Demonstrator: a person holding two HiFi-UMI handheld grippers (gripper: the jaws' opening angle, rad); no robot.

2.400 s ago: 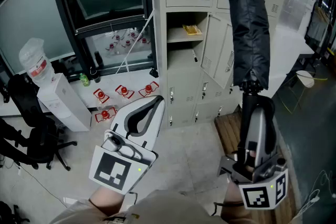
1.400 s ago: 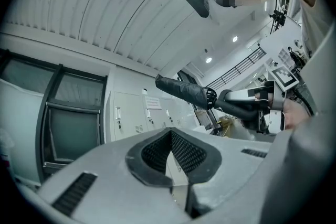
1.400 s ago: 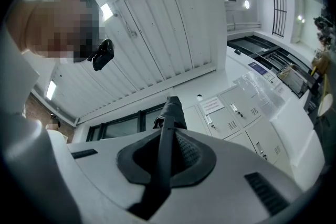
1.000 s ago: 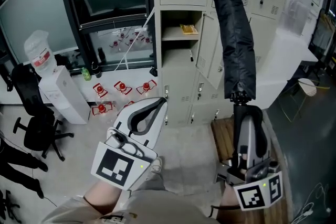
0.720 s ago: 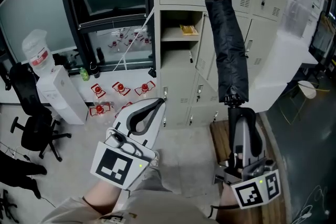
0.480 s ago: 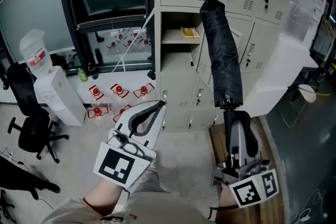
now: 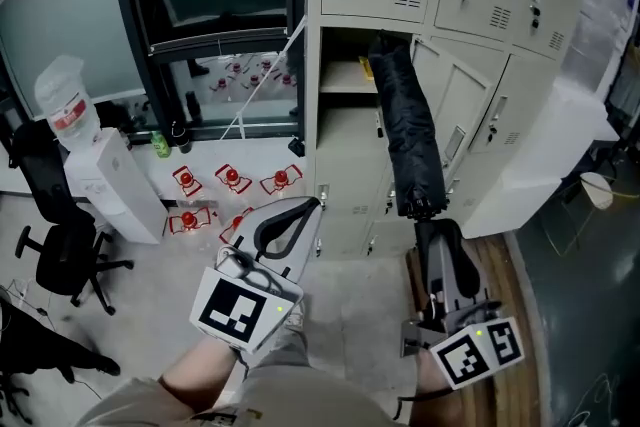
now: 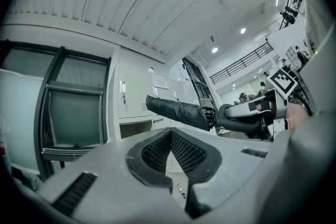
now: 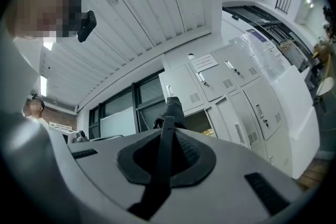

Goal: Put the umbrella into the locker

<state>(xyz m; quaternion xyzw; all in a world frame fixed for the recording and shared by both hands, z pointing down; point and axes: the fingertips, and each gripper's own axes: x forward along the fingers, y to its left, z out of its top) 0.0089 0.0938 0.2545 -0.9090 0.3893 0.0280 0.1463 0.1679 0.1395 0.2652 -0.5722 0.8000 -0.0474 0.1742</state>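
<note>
One umbrella [image 7: 412, 140] clamped in right gripper [image 7: 428, 223], tip at open locker [image 7: 345, 140] edge

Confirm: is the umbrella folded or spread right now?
Folded. The umbrella is a slim black bundle with its canopy gathered along the shaft, its handle clamped in the right gripper.

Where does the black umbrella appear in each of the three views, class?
Head view: umbrella right of centre, slanting up from the right gripper toward the open locker compartment.
Left gripper view: umbrella at centre, lying across above the jaws.
Right gripper view: umbrella at centre, clamped between the jaws.
Shared landmark: that open locker compartment.
</note>
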